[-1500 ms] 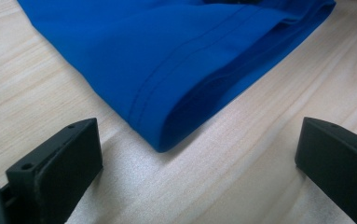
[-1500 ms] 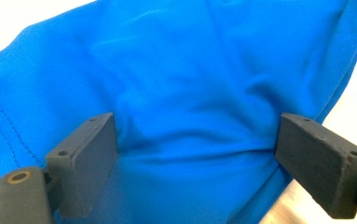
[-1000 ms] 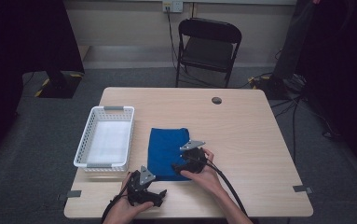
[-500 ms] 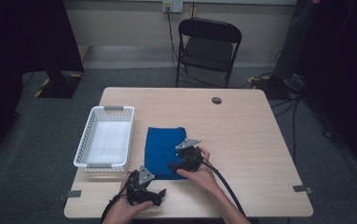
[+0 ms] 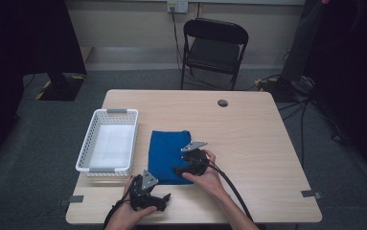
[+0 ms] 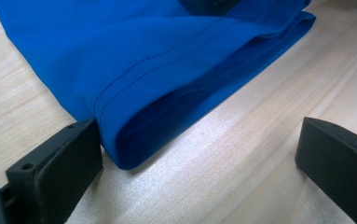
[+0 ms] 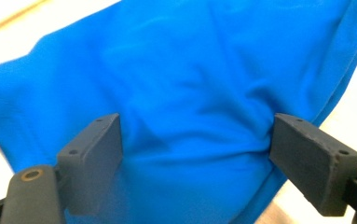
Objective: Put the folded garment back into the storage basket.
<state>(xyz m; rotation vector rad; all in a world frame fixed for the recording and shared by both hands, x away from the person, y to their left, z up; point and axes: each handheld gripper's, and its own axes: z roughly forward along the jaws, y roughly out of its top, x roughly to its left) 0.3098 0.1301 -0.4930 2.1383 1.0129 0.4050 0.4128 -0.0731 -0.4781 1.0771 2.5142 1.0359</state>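
A folded blue cloth (image 5: 167, 155) lay on the pale wooden worktop (image 5: 248, 143), just right of a white slotted basket (image 5: 108, 140) that stood near the worktop's left edge. The basket was lined with something white and flat; what it was could not be told. A small dark round disc (image 5: 223, 103) sat on the worktop toward the far side, well apart from the cloth. Behind the worktop stood a black folding chair (image 5: 213, 48) on grey carpet.

The right gripper (image 5: 183, 168) rested on the cloth's right part, held in the person's right hand (image 5: 206, 173), a black cable (image 5: 231, 189) trailing back from it. In the right gripper view its jaws stood wide apart with the cloth (image 7: 204, 93) bunched and creased between them; the fabric pressed against the right-hand jaw, but the jaws had not closed on it.

The left gripper (image 5: 161, 200) was low near the worktop's near edge, just in front of the cloth's near corner, in the left hand (image 5: 123, 215). In the left gripper view its jaws were also wide open; the folded, stitched corner of the cloth (image 6: 167, 70) touched the inner face of the left-hand jaw, while the other jaw stood well apart over bare wood. Nothing was gripped.
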